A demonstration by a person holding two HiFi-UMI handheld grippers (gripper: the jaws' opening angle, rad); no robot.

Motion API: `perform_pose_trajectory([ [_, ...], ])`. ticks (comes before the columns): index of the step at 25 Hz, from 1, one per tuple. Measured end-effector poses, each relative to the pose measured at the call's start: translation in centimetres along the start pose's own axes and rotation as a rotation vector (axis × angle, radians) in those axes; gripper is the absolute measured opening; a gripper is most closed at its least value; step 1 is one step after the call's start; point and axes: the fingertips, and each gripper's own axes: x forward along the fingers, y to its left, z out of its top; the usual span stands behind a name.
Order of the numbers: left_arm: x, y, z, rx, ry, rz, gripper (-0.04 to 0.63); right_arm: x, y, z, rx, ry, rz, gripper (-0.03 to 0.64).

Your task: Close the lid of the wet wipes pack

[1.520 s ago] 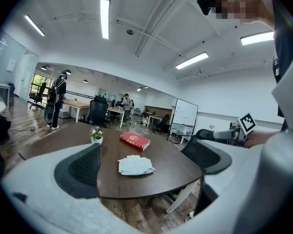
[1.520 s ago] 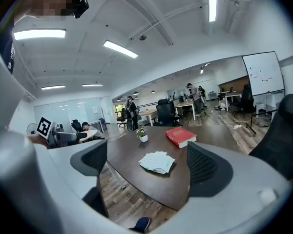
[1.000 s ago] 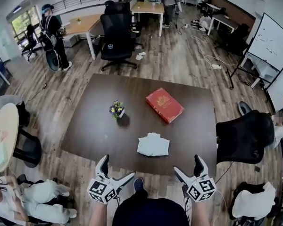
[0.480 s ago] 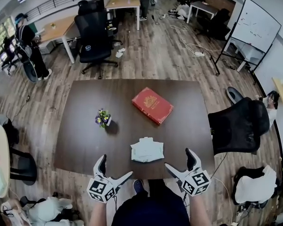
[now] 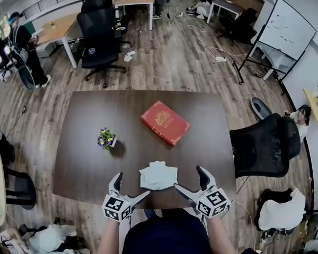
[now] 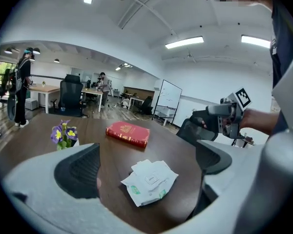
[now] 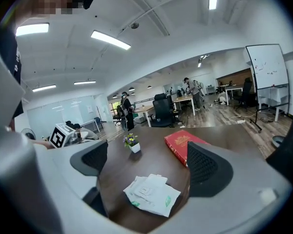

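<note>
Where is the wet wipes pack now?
In the head view, the wet wipes pack lies near the front edge of the table, between the left gripper and right gripper, with the red book beyond it.

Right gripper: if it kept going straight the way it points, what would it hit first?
Probably the wet wipes pack on the table, lying just ahead between the right gripper's open jaws; height is unclear, so it might pass over.

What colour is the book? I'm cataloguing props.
The book is red; head view shows it best.
</note>
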Motion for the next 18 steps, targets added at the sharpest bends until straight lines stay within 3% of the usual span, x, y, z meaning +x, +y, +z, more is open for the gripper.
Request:
perform_pose_trajectory([
  [3,2.0,0.3,-1.3,0.012,0.050,-0.020,0.600,1.4,-0.5,0.5,0.039,-0.007,0.032,0.522],
  [7,4.5,0.3,-4.2,0.064,0.154,-0.048,0.600,2.8,-1.2,0.3,-0.012,0.030,0.034,0.522],
  [18,8.9,0.2,-11.8,0.144,0.362,-0.097,0.600,5.5,-1.5,-1.5,-0.010,0.094,0.097,0.517],
])
